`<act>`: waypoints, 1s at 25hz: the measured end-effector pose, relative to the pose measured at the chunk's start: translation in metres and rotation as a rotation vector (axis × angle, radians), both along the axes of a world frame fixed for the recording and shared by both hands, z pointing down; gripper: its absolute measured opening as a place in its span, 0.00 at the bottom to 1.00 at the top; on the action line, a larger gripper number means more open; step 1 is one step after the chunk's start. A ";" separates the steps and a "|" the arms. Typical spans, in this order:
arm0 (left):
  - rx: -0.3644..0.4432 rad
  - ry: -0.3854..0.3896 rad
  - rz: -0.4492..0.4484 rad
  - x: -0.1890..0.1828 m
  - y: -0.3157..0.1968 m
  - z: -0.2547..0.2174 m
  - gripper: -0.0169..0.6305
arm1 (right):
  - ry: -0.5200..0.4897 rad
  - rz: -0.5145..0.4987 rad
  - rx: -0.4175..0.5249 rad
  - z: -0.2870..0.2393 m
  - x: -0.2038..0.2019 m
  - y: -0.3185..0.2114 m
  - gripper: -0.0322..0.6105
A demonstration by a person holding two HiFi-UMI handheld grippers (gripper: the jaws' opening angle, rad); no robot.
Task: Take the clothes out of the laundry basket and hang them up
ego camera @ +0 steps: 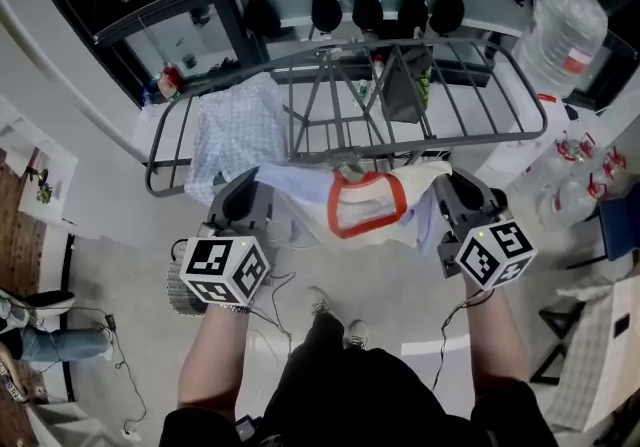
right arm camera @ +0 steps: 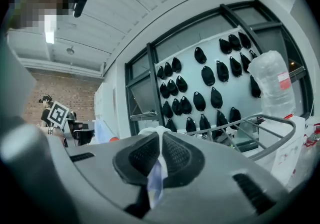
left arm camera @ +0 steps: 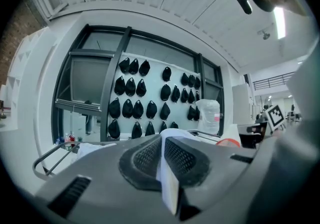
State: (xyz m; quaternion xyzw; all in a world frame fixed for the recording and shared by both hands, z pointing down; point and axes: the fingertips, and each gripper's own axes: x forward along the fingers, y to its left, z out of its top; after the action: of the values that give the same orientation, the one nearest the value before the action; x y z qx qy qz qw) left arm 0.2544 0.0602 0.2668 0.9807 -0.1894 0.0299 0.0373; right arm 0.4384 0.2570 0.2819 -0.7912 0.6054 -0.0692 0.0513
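A pale garment with a red-trimmed neck opening (ego camera: pixel 365 203) is stretched between my two grippers in front of the grey drying rack (ego camera: pixel 520 85). My left gripper (ego camera: pixel 243 197) is shut on the garment's left edge; white cloth (left arm camera: pixel 167 168) is pinched between its pads in the left gripper view. At the right, the right gripper (ego camera: pixel 455 193) is shut on the other edge, and pale bluish cloth (right arm camera: pixel 156 173) shows between its pads. A light patterned cloth (ego camera: pixel 238 130) hangs over the rack's left part. The laundry basket is mostly hidden behind the left gripper.
A dark item (ego camera: pixel 405 85) hangs inside the rack near its middle. Black caps (ego camera: pixel 367 5) hang in rows on the wall behind. A large clear water bottle (ego camera: pixel 560 25) stands at the right. Cables (ego camera: pixel 110 335) lie on the floor at the left.
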 end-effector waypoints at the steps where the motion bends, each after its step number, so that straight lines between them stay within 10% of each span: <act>1: 0.000 0.000 0.012 0.006 -0.002 0.001 0.05 | 0.002 0.015 0.010 -0.008 0.005 0.000 0.06; 25: -0.011 0.127 0.171 0.108 -0.159 -0.035 0.05 | 0.150 0.239 0.091 -0.125 0.110 -0.128 0.06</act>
State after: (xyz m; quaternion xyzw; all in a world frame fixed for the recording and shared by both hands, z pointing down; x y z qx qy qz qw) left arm 0.3627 -0.0983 0.2316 0.9930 -0.1019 -0.0282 0.0519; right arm 0.5486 0.1286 0.1573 -0.8575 0.5115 0.0243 0.0496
